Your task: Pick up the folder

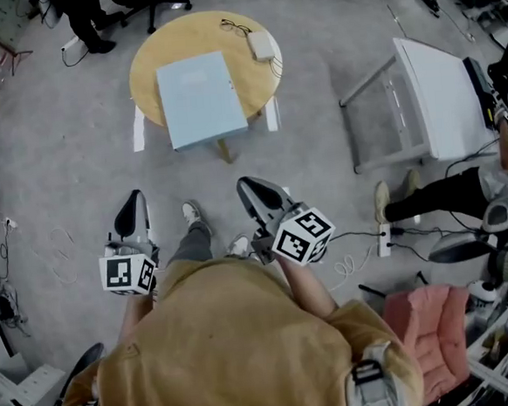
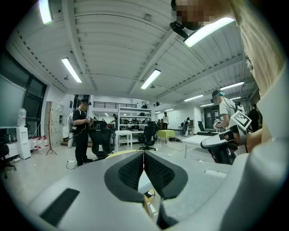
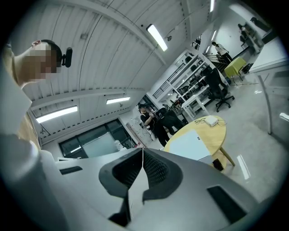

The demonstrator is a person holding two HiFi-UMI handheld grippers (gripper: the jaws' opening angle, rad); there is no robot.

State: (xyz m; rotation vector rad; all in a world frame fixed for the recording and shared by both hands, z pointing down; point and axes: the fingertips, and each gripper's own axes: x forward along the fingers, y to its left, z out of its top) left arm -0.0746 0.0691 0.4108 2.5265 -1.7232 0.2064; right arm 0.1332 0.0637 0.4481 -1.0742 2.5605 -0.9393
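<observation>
A pale blue folder (image 1: 199,99) lies flat on a round wooden table (image 1: 150,55) ahead of me; it also shows in the right gripper view as the pale folder (image 3: 192,144) on the table (image 3: 216,133). My left gripper (image 1: 131,207) is held near my waist at the left, well short of the table, jaws shut with nothing between them. My right gripper (image 1: 251,189) is at the right, also short of the table, shut and empty. In the left gripper view the left gripper (image 2: 143,155) has its pads touching. The right gripper (image 3: 142,151) looks the same in its own view.
A white adapter (image 1: 261,45) and glasses (image 1: 234,25) lie at the table's far edge. A white table (image 1: 445,95) stands at the right with a seated person (image 1: 450,193) by it. A pink cushion (image 1: 430,326) and cables on the floor are near right. Office chairs stand beyond the round table.
</observation>
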